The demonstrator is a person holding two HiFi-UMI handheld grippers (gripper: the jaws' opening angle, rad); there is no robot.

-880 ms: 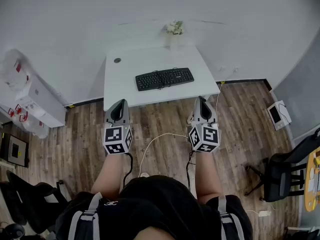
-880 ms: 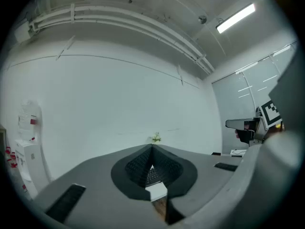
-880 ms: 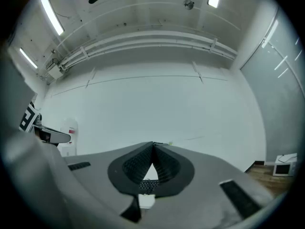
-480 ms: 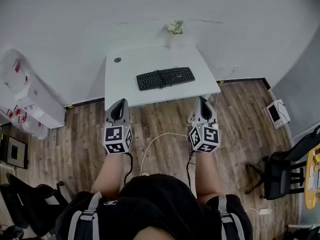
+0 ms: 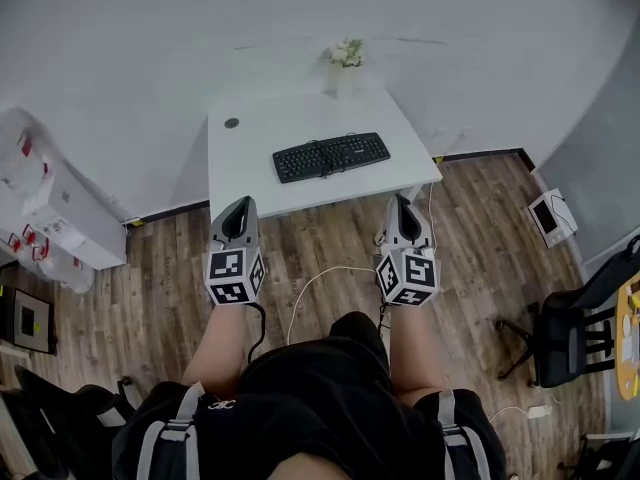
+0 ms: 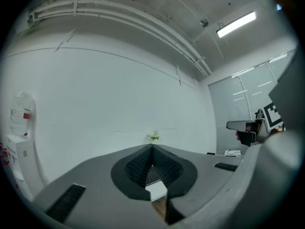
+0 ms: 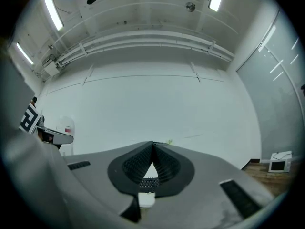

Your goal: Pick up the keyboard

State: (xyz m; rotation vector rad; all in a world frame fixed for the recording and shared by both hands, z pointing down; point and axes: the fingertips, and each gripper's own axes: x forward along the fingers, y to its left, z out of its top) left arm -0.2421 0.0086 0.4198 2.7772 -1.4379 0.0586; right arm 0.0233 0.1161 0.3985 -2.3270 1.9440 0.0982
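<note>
A black keyboard [image 5: 331, 156] lies on a small white table [image 5: 250, 173] against the far wall, slightly right of the table's middle. My left gripper [image 5: 237, 215] is shut and empty, held level over the wooden floor just short of the table's near edge. To its right, my right gripper [image 5: 403, 213] is also shut with nothing in it, near the table's front right corner. Between the closed jaws in the right gripper view a small piece of the keyboard [image 7: 148, 182] shows. The left gripper [image 6: 152, 147] tips meet in front of the white wall.
A small pot with a plant [image 5: 347, 56] stands at the table's back edge, and a round grommet [image 5: 232, 123] sits at its back left. White cabinets [image 5: 60, 208] are at the left, a black chair [image 5: 575, 333] at the right. White cables [image 5: 320, 280] lie on the floor.
The view has shifted slightly as the person steps forward; a knee now shows between the arms. Both grippers stay shut and keep their place before the table.
</note>
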